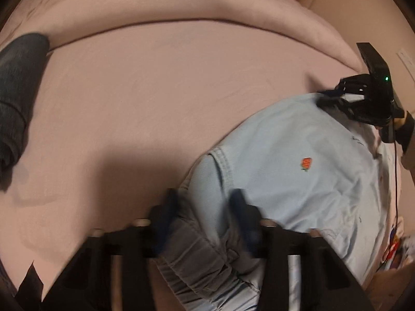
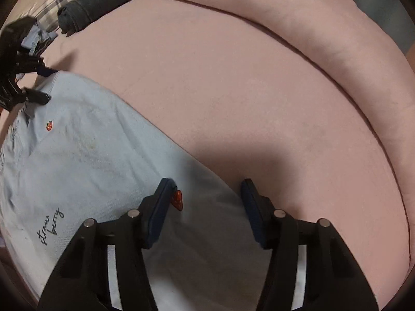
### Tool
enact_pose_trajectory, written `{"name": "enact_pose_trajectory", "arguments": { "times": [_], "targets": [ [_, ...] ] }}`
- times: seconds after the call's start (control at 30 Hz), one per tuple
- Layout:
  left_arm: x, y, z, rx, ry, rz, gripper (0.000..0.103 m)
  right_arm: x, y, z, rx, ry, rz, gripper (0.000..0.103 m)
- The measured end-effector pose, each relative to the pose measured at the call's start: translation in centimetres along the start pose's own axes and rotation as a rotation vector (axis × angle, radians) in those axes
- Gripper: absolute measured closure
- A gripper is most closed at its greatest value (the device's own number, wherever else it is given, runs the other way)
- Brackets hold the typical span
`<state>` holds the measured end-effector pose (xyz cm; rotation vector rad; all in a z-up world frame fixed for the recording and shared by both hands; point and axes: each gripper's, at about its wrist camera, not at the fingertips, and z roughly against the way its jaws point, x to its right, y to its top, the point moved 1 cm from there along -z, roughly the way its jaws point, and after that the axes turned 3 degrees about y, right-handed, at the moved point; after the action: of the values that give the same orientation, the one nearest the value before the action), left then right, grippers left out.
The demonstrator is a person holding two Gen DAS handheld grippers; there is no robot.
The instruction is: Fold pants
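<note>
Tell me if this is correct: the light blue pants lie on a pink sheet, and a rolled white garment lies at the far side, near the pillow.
Not quite. The rolled garment is dark grey, not white; the right wrist view shows it clearly. The rest holds: the light blue pants lie on the pink sheet, and the roll lies at the far side, near the pillow.

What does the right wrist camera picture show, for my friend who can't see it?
Light blue pants lie spread on a pink bed cover, with the right gripper low over their near edge, its jaws apart beside a small red strawberry patch. The left gripper is at the pants' far corner, and a rolled dark garment lies beyond.
</note>
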<state>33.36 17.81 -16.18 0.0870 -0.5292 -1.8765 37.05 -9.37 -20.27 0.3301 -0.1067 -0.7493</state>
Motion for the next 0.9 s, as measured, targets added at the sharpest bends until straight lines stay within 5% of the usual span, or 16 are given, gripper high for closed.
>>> {"name": "enact_pose_trajectory", "arguments": {
  "times": [0.03,0.1,0.23,0.3,0.47,0.53,0.6,0.67,0.77,0.83,0.9],
  "targets": [
    [0.4,0.0,0.0,0.009,0.007,-0.013,0.075,-0.5,0.0,0.4,0.011,-0.005,0.023,0.095],
    [1.1,0.4,0.2,0.03,0.045,-0.028,0.086,-2.0,0.0,0.8,0.003,-0.078,0.104,0.096],
    [1.5,1.2,0.5,0.088,0.105,-0.017,0.086,-2.1,1.4,2.5,0.052,-0.21,0.135,0.097],
    [1.5,1.2,-1.3,0.051,0.117,0.017,0.083,-1.3,2.3,3.2,0.083,-0.207,0.086,0.094],
    [1.7,1.9,0.1,0.076,0.111,0.081,0.077,-2.1,3.0,-0.5,0.003,-0.264,0.089,0.079],
    [1.3,2.6,1.1,0.118,0.073,0.087,0.044,-1.8,3.5,1.1,0.039,-0.198,0.054,0.062],
    [1.9,3.3,1.5,0.158,0.059,0.092,0.026,-1.7,4.3,3.2,0.114,-0.147,0.038,0.046],
    [2.8,4.7,0.3,0.159,0.02,0.096,0.026,-1.9,5.3,4.2,0.158,-0.107,0.028,0.045],
    [4.4,5.7,-2.6,0.046,0.011,-0.005,0.026,-3.3,7.3,3.7,0.188,0.015,0.034,0.041],
    [5.1,5.5,-5.0,-0.076,0.109,-0.1,0.026,-4.6,8.0,2.0,0.137,0.039,0.086,0.038],
    [5.2,5.6,-5.7,-0.096,0.082,-0.113,0.027,-4.8,8.4,-0.5,0.016,-0.008,0.138,0.04]
  ]
}}
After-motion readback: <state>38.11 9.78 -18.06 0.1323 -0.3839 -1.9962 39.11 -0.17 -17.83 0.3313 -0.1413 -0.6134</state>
